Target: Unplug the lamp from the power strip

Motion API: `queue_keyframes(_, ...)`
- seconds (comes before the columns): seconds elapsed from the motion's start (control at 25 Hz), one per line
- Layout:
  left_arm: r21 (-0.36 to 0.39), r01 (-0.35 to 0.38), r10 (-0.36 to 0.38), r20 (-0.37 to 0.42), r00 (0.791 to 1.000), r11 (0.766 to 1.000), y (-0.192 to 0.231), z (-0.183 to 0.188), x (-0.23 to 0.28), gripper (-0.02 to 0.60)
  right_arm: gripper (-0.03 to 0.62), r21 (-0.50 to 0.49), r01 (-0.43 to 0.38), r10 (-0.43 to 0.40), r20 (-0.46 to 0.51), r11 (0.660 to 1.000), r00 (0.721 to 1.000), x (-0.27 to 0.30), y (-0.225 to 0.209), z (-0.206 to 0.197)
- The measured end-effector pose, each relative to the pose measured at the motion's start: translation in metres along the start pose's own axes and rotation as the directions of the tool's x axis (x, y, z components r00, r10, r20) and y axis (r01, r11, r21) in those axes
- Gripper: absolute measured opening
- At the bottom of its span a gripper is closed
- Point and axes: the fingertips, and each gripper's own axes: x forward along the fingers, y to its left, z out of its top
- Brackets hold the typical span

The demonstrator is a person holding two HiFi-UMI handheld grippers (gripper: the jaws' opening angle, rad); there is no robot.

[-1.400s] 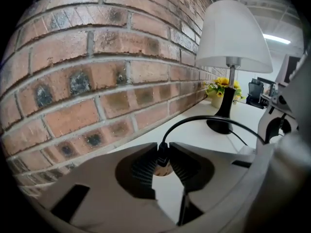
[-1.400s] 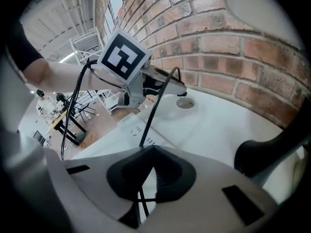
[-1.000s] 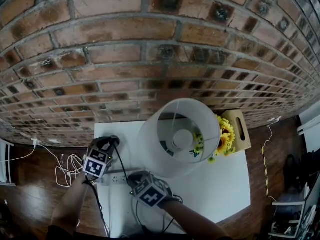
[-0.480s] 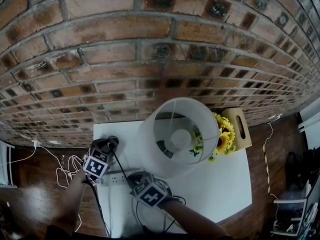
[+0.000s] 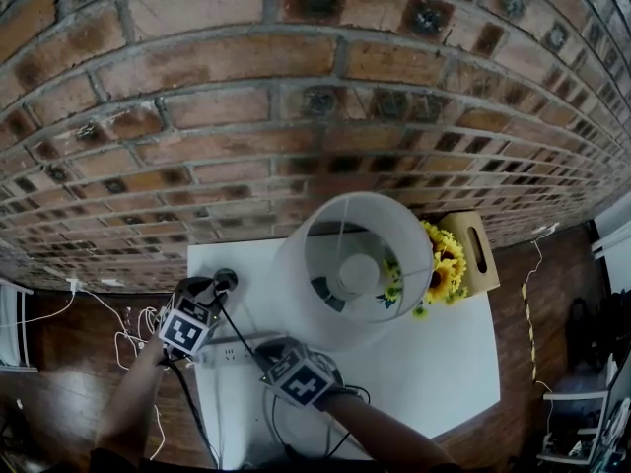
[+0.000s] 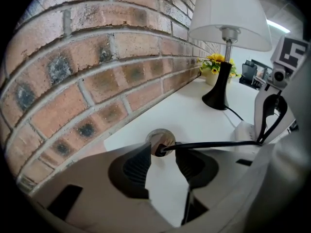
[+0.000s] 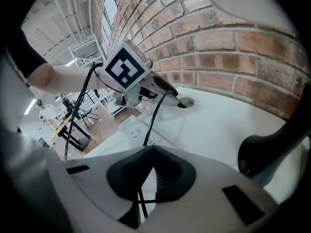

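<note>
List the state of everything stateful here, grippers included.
White plastic power strip: flat on the white table, visible sockets empty.
Round black plug: out of the strip, lying on the table.
White-shaded black-stemmed lamp: upright.
Left gripper: open, jaws just opened, plug free at its tips.
Right gripper: shut on black cord.

My counter sits against the brick wall. The lamp stands at the middle back, with sunflowers just to its right. The power strip lies front left, between my left gripper and right gripper. A cord runs from the cable hole in the back left corner to my right fingers.
</note>
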Motion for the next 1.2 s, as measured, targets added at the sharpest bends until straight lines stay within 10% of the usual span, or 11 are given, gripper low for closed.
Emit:
queue_keyframes(0.8,0.214,0.005,0.033,-0.175,0.984,0.977,0.003,-0.013,-0.009,0.176,0.005,0.000,-0.031,0.031,0.006,1.000,1.000,0.000,0.001,0.002)
queue_keyframes(1.2,-0.048,0.030,-0.032,-0.039,0.999,0.998,-0.009,-0.005,-0.024,0.146,0.005,-0.020,-0.014,0.014,0.010,1.000,1.000,0.000,-0.002,0.003)
